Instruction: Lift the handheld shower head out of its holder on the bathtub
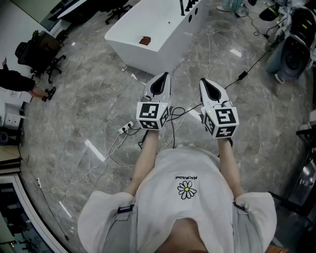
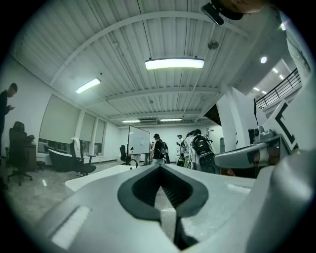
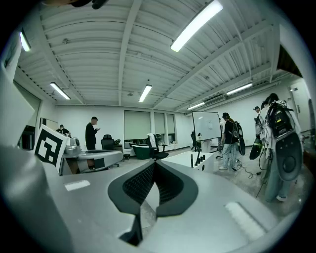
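A white bathtub (image 1: pixel 163 47) stands on the marble floor ahead of me, apart from both grippers. Black fittings (image 1: pixel 189 7) rise from its far rim; I cannot pick out the shower head among them at this distance. In the right gripper view the same tub (image 3: pixel 210 189) shows with the small black fittings (image 3: pixel 200 159) on its edge. My left gripper (image 1: pixel 164 75) and right gripper (image 1: pixel 203 80) are held side by side at waist height, level, pointing toward the tub. Both are shut with nothing between the pads (image 2: pixel 168 190), and the right pads (image 3: pixel 138 185) also meet.
White cables and a power strip (image 1: pixel 126 128) lie on the floor just left of my left gripper. A small brown object (image 1: pixel 144 40) sits inside the tub. A black office chair (image 1: pixel 38 53) and a person (image 1: pixel 17 81) are at the left; grey equipment (image 1: pixel 295 58) stands at the right.
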